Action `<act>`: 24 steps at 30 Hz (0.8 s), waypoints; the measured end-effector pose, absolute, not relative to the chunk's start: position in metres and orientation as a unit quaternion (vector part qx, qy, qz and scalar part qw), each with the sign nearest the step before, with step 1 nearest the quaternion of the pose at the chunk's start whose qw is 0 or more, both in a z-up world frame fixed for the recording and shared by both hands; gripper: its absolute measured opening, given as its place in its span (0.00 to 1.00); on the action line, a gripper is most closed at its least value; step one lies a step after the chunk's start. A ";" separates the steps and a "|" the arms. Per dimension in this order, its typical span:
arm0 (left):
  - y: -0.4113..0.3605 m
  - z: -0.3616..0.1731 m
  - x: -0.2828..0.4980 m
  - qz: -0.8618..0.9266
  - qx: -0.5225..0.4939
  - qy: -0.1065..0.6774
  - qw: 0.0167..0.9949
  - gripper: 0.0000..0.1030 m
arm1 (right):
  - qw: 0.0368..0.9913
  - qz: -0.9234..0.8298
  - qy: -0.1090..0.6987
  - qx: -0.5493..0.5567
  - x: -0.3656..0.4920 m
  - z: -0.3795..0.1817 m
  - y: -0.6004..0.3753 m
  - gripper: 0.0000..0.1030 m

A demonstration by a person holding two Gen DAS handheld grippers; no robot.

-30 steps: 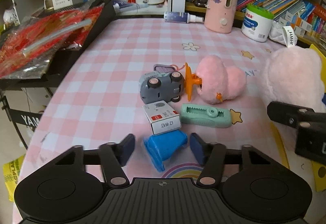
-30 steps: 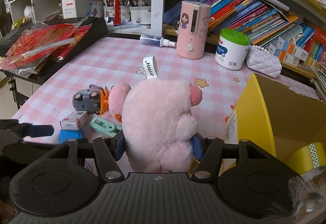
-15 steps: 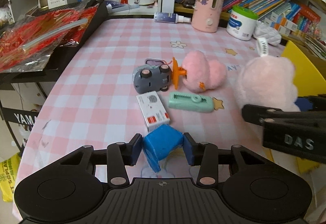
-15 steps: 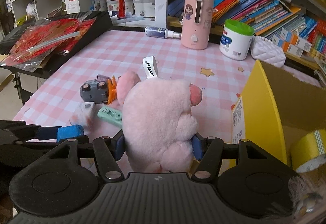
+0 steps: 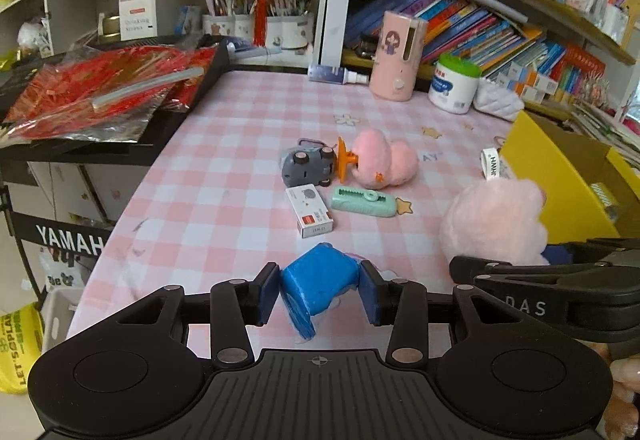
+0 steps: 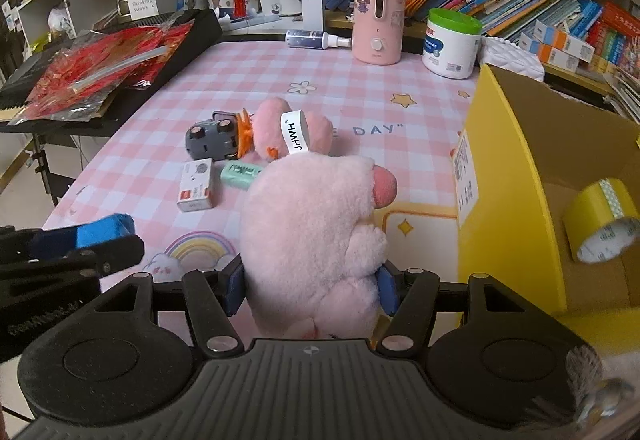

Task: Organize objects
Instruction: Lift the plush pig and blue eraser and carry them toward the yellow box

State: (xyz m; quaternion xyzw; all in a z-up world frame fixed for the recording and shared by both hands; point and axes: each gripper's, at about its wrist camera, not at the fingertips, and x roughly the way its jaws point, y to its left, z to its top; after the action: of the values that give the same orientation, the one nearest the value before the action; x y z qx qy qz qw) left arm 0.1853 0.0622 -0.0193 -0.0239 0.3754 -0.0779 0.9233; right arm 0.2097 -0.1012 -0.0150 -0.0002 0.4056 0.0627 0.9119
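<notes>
Carrying toys toward the yellow box [image 6: 500, 176] at right: left gripper [image 5: 319, 290] clamps blue block [image 5: 316, 280], right gripper [image 6: 312, 290] grasps pink plush [image 6: 312, 212].

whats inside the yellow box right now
Inside the yellow box only a roll of yellow tape shows, lying on the brown cardboard bottom. The near wall hides the lower left part of the inside, and the right side runs out of the picture, so anything there cannot be seen.

Left tongs [image 5: 319, 290] clamp a blue block [image 5: 316, 282] above the table [image 5: 224, 168].
</notes>
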 end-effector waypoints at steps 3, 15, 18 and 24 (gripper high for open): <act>0.066 -0.017 0.170 -0.083 -0.025 0.372 0.924 0.39 | 0.912 0.061 0.405 0.001 0.195 -0.013 -0.098 0.58; 0.082 -0.017 0.100 -0.098 -0.019 0.377 0.921 0.39 | 0.905 0.046 0.423 0.020 0.123 -0.019 -0.086 0.58; 0.086 -0.017 0.083 -0.106 -0.020 0.380 0.919 0.39 | 0.904 0.040 0.425 0.027 0.105 -0.021 -0.084 0.58; 0.086 -0.017 0.054 -0.121 -0.010 0.380 0.917 0.39 | 0.902 0.026 0.429 0.044 0.070 -0.024 -0.084 0.57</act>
State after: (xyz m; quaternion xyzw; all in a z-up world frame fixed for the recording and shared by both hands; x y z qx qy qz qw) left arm 0.0544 0.0864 -0.0172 -0.0098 0.3803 -0.1211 0.9168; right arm 0.0702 -0.0839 -0.0240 0.0437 0.4295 0.0262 0.9016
